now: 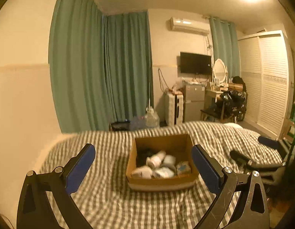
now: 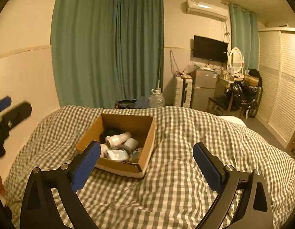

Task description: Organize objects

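Observation:
An open cardboard box (image 1: 178,143) sits on the checked bed cover; it also shows in the right wrist view (image 2: 145,139). It holds several white bottles (image 2: 118,139), a pale packet (image 2: 117,155) and a dark item (image 2: 111,131). My left gripper (image 1: 143,164) is open and empty, hovering just in front of the box, which lies between its fingers. My right gripper (image 2: 147,159) is open and empty, above the cover to the right of the box. The right gripper also shows at the right edge of the left wrist view (image 1: 252,150).
The bed with its grey checked cover (image 2: 185,152) fills the foreground. Green curtains (image 2: 109,47), a water jug (image 2: 157,99), a small fridge (image 2: 203,87), a dressing table with clothes (image 2: 240,93) and a wardrobe (image 2: 280,76) stand beyond the bed.

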### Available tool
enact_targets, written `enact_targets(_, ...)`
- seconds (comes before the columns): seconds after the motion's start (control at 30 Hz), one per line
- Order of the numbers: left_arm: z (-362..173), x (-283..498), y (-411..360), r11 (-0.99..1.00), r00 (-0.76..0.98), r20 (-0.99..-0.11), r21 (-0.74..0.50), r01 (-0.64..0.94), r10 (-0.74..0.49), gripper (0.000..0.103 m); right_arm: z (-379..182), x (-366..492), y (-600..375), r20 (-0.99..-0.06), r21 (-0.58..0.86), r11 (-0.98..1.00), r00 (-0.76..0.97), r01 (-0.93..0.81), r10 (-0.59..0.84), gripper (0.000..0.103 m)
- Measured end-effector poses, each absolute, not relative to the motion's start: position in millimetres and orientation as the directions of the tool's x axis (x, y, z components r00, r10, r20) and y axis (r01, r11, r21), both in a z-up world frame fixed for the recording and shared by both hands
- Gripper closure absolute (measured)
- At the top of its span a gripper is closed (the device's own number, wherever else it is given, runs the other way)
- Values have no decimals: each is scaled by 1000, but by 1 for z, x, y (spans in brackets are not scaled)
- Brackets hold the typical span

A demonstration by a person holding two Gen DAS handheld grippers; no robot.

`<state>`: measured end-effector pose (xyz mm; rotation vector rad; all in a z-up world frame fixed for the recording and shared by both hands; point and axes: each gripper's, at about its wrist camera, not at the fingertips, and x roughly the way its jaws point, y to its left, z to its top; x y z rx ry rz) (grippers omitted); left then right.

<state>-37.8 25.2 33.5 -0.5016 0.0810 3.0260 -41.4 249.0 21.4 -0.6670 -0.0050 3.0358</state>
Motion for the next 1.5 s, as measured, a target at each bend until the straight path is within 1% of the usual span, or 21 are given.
enact_targets(0.07,20,-40,21,-997,-934,-351,17,-72,61,0,17,-40,250,-400,-16,-999,-915,-43,46,5)
enact_targets(0.2,-1,-44,12,-999,-921,-387,6,-48,42,0,8,-31,248,-355,12,-1000,-935,-18,13,5)
enact_targets(0.33,-7,-42,11,-999,-920,-390,19,-49,38,0,2,-26,243,-319,28,-999,-948,-17,7,5)
enact_targets(0.5,-10,-41,15,-996,-914,-401,35,-84,63,0,-9,-31,235,-348,8,-1000,-938,1,-4,5)
enact_targets(0.7,-11,-37,14,-997,-915,-400,28,-77,60,0,-10,-30,233,-333,-3,-1000,-943,-2,3,5)
enact_targets(0.93,-9,-36,10,-998,-919,-390,12,-63,54,0,-14,-33,238,-355,27,-1000,-935,-10,0,5)
enact_targets(1.17,-9,-35,10,-998,-915,-400,23,-55,41,0,-15,-33,236,-358,21,-1000,-934,-12,3,5)
enact_targets(1.4,-8,-27,14,-995,-927,-368,40,-91,70,0,-15,-33,230,-354,-5,-1000,-935,-14,15,5)
enact_targets(1.5,-8,-28,12,-996,-923,-379,26,-87,71,0,-16,-33,228,-355,-8,-1000,-935,-5,8,5)
